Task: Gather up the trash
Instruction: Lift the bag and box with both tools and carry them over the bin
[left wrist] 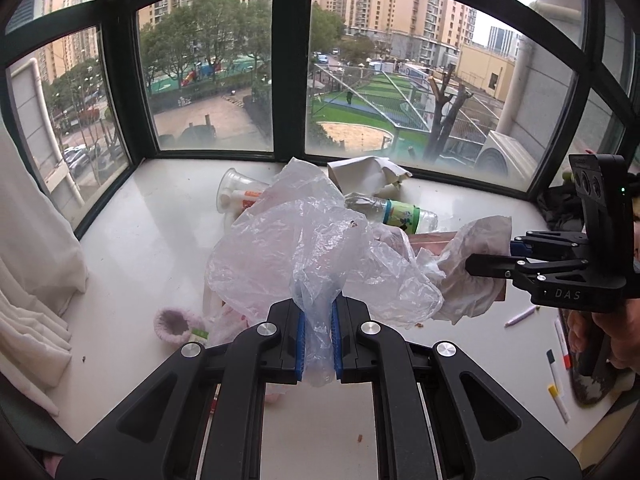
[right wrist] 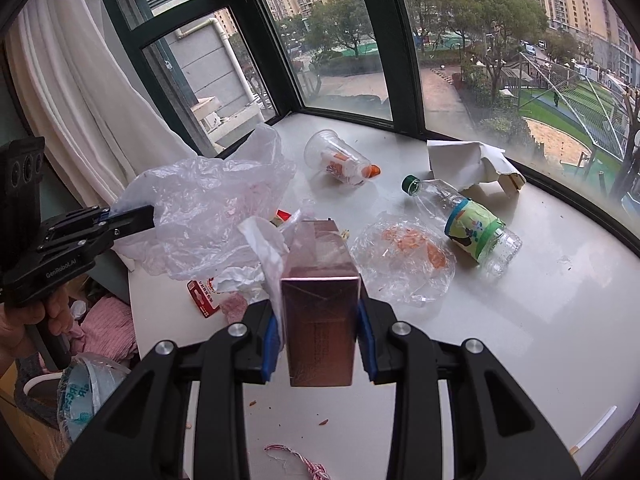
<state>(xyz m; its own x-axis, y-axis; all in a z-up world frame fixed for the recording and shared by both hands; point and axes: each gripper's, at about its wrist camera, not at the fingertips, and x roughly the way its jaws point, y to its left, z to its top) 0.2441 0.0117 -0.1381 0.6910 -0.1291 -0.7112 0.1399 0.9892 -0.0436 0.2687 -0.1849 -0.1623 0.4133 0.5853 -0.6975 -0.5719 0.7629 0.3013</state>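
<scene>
plastic bag point(right wrist: 208, 216) hangs before cup point(right wrist: 336, 162) and bottle point(right wrist: 468, 220).

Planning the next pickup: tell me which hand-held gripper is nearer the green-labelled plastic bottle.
Right. The right hand-held gripper, shut on the brown box, sits just near-left of the bottle; the left hand-held gripper, clamping the plastic bag, is further left.

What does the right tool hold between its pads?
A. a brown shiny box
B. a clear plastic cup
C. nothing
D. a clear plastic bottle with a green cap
A: the right tool is closed on the brown shiny box, while the bottle and the cup lie on the white sill.
</scene>
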